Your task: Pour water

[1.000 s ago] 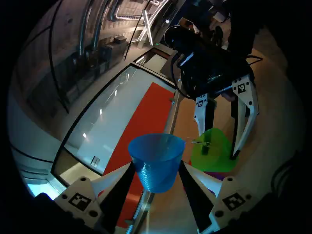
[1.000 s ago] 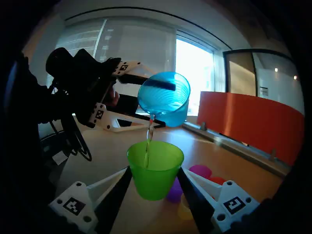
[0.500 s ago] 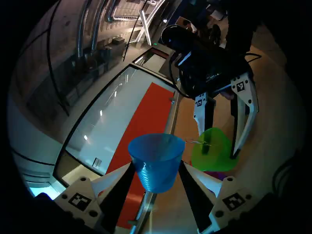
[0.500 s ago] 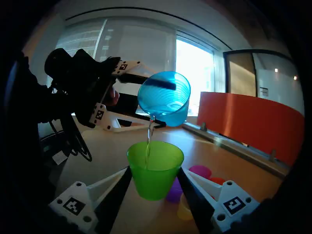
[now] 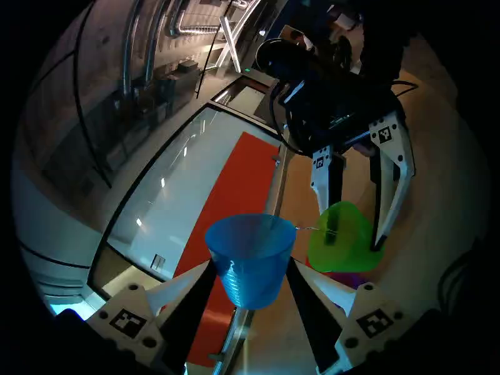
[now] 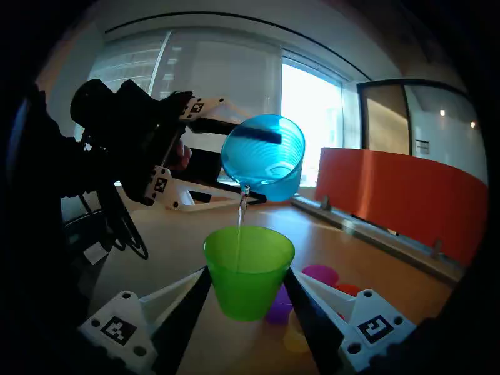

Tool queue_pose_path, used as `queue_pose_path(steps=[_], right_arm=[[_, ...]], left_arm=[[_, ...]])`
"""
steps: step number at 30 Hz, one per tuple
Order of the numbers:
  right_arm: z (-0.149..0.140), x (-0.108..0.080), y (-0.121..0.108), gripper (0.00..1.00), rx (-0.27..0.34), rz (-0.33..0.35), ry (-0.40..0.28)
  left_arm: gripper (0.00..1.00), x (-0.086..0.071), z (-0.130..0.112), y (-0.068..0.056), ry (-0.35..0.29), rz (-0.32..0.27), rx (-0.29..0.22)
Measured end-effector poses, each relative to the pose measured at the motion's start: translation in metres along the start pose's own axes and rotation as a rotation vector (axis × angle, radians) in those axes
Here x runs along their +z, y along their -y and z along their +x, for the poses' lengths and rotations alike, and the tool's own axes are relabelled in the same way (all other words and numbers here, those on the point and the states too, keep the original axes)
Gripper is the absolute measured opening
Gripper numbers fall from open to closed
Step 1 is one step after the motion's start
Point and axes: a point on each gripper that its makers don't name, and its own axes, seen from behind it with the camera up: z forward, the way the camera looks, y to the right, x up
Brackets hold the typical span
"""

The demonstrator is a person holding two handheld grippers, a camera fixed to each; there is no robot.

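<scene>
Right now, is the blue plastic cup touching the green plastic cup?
Apart. Right gripper view: blue plastic cup hangs above green plastic cup, gap between.

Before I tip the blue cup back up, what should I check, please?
1. Grip of left gripper on blue cup: ok, both fingers press it.
2. Grip of right gripper on green cup: ok, both fingers press it.
3. The stream falls inside green cup: ok.
4. Green cup upright: ok.
5. Blue cup emptied: not ok, water runs from its rim.
6. Water level in green cup: cannot tell.
</scene>
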Motion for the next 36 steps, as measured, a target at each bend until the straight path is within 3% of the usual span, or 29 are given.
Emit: queue_pose_path(steps=[36], right_arm=[[-0.0013,-0.0023,0.0035,0.86,-0.006,0.010,0.003]], left_arm=[[0.78,-0.0025,0.0018,0.0018,0.005,0.018,0.066]])
